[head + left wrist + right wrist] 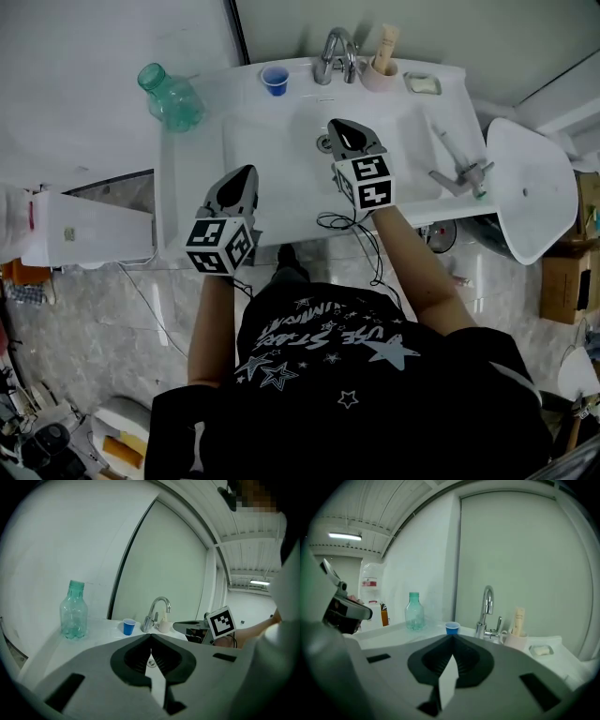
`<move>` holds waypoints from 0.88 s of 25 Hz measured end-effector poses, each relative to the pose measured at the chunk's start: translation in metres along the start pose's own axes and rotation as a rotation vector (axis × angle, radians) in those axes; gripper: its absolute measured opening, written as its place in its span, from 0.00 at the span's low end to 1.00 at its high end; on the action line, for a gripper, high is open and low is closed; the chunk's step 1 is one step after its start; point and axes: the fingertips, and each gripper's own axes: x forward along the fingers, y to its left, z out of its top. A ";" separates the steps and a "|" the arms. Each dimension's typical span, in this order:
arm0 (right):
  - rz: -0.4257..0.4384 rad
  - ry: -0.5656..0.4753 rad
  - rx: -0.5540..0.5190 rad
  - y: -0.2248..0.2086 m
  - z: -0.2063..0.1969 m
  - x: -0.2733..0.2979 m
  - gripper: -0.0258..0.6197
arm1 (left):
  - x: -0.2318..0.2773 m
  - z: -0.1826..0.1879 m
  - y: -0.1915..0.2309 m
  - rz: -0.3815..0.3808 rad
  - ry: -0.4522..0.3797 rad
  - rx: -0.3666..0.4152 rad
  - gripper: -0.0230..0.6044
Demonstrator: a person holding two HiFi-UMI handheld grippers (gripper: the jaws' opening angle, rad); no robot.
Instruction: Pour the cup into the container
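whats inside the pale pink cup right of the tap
A cream-coloured tube stands up out of the pale pink round cup beside the chrome tap. The cup's wall hides the tube's lower end and anything else at the bottom.

Contents of cup point(275, 80) indiscernible

Left gripper point(249, 172), right gripper point(334, 124): pale grey shells tapering to point, black lining round teardrop hollow. Pads point(162, 661) black, ribbed. Dark rectangular slots in shell either side. Left cube point(221, 246), right cube point(372, 181): white faces, black square markers, black edges. Thin black cable point(361, 234) looping from right gripper. T-shirt point(347, 375) black, short sleeves, pale stars and slanted block lettering on front. Dark shoe point(291, 262).
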 end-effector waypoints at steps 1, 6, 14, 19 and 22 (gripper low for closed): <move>0.001 0.005 -0.009 0.000 -0.003 -0.006 0.05 | -0.002 -0.002 -0.006 -0.001 0.000 0.001 0.05; 0.006 0.011 -0.019 -0.001 -0.014 -0.039 0.05 | -0.015 -0.012 -0.033 -0.005 0.001 0.010 0.05; 0.018 0.002 -0.036 0.001 -0.026 -0.094 0.05 | -0.034 -0.035 -0.076 -0.012 0.012 0.020 0.05; 0.002 -0.002 -0.027 -0.004 -0.045 -0.129 0.05 | -0.048 -0.050 -0.105 -0.021 0.017 0.026 0.05; -0.011 -0.012 -0.007 -0.008 -0.053 -0.152 0.05 | -0.057 -0.059 -0.120 -0.026 0.020 0.031 0.05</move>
